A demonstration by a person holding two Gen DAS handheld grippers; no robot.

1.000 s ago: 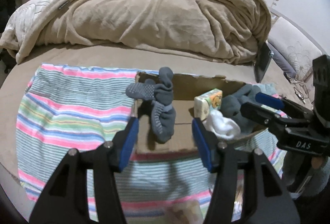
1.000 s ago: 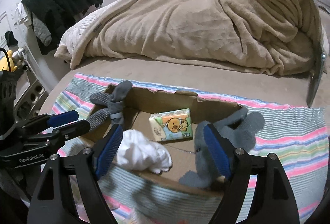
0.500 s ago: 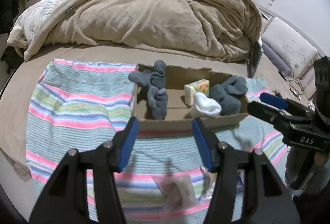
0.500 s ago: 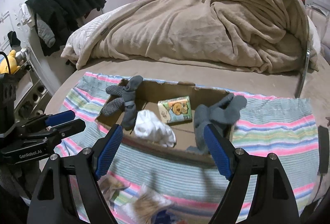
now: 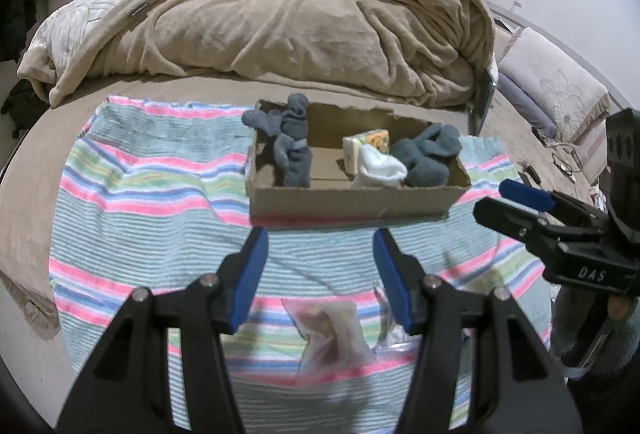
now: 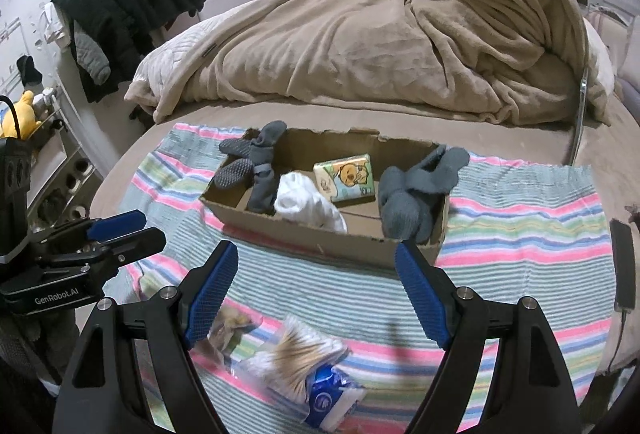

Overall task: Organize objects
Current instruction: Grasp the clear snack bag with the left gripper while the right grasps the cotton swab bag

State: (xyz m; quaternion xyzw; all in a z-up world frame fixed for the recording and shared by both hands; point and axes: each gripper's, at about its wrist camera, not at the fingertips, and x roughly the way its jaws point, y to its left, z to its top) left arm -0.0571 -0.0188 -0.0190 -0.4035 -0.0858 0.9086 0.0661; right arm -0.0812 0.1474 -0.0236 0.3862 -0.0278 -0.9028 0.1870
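A shallow cardboard box (image 5: 348,204) (image 6: 320,238) sits on a striped cloth on the bed. It holds a grey sock pair (image 5: 294,150) (image 6: 256,166) at its left end, a white sock bundle (image 5: 378,168) (image 6: 308,200), a tissue pack (image 5: 370,142) (image 6: 348,178) and a second grey sock pair (image 5: 428,156) (image 6: 412,194) at its right end. My left gripper (image 5: 320,274) is open and empty, near side of the box. My right gripper (image 6: 316,298) is open and empty. A clear bag (image 5: 332,330) (image 6: 228,326), a cotton swab pack (image 6: 300,350) and a blue packet (image 6: 332,400) lie below them.
The striped cloth (image 5: 148,194) (image 6: 520,234) covers the near part of the bed. A heaped beige blanket (image 5: 280,26) (image 6: 380,42) lies behind the box. Dark clothes (image 6: 128,6) hang at the left. A phone (image 6: 622,266) lies at the right cloth edge.
Both grippers have pulled back from the box toward the near edge of the bed. The box now looks smaller and the small packets on the cloth have come into view.
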